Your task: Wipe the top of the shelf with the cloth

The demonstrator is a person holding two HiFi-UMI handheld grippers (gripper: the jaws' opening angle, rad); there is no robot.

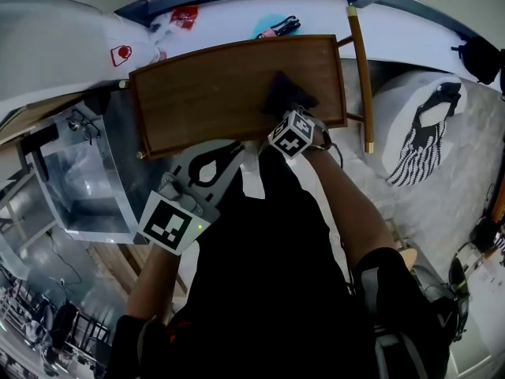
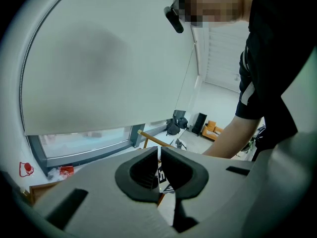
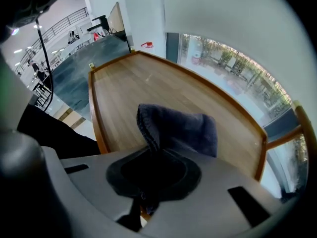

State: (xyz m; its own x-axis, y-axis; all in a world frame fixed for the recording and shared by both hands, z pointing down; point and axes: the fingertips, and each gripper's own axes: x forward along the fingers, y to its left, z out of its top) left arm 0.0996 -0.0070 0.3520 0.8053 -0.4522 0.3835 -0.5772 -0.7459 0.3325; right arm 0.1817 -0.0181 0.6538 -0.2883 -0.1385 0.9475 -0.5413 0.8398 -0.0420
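The shelf's wooden top is a brown board with a raised rim. A dark blue-grey cloth lies bunched on its near right part. My right gripper stands over the board's front edge and is shut on the cloth, which rises in a fold from between the jaws of that right gripper. My left gripper is held just off the board's front edge, left of the right one. In its own view the left gripper points up toward a window blind, jaws shut with nothing between them.
Behind the shelf runs a white sill with a red packet and a blue item. A clear plastic box stands to the left. A wooden post and a white patterned cushion are to the right.
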